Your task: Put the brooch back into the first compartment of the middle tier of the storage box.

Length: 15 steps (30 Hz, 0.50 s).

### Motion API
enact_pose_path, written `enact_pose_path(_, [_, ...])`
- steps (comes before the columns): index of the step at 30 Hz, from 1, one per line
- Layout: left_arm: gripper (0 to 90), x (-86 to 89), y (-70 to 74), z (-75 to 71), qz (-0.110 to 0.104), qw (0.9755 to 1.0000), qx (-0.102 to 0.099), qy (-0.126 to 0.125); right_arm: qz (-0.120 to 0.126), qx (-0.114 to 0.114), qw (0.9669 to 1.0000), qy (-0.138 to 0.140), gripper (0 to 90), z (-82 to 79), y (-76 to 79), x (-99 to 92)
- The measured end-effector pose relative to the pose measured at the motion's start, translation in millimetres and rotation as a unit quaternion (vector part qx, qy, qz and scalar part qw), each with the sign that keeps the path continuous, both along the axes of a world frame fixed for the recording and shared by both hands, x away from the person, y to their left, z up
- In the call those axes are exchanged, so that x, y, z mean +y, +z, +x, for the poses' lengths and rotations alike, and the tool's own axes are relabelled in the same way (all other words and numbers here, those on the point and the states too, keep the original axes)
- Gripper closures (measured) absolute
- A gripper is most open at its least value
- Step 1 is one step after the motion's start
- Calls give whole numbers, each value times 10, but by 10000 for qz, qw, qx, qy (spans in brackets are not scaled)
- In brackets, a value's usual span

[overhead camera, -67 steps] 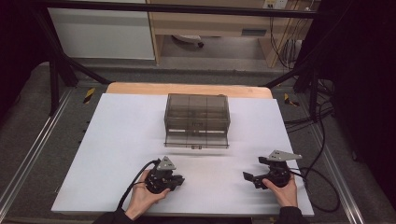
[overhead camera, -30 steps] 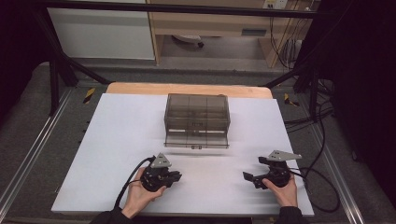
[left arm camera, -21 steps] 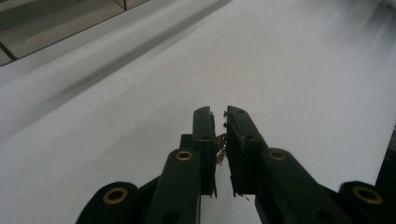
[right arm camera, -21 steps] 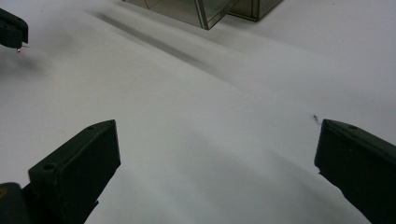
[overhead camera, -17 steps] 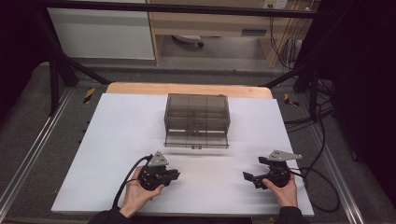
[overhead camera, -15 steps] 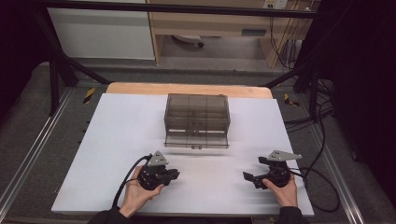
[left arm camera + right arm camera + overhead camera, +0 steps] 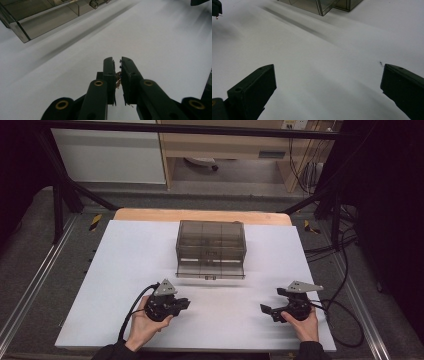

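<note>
A smoky see-through drawer box [image 7: 211,240] stands at the middle back of the white table [image 7: 125,260], its bottom drawer [image 7: 210,270] pulled out toward me. My left gripper [image 7: 185,304] is low over the table in front of the box's left corner and points right. In the left gripper view its jaws [image 7: 117,60] are shut on a small gold-coloured chain-like thing [image 7: 117,78], mostly hidden between the pads. My right gripper [image 7: 272,301] is near the table's right front and points left. Its jaws [image 7: 328,67] stand wide open over bare table.
The drawer's corner [image 7: 22,35] lies ahead and to the left in the left gripper view. Cables [image 7: 340,320] trail off the table's right edge. A wooden strip [image 7: 200,215] borders the far edge. Dark frame legs [image 7: 60,195] stand on the floor around the table.
My left hand has drifted a little to the left with its jaws still shut. The right hand and the drawer box have stayed put.
</note>
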State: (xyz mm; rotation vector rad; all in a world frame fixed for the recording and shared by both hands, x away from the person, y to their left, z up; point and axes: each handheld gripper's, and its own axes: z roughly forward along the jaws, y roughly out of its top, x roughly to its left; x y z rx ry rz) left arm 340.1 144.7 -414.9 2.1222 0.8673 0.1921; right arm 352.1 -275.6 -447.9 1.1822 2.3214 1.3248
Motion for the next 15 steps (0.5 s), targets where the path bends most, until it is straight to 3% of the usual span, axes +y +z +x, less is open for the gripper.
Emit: enact_pose_path(15, [824, 10, 76, 21, -6, 10000, -66, 7, -20, -2, 10000, -1, 5, 1, -3, 1])
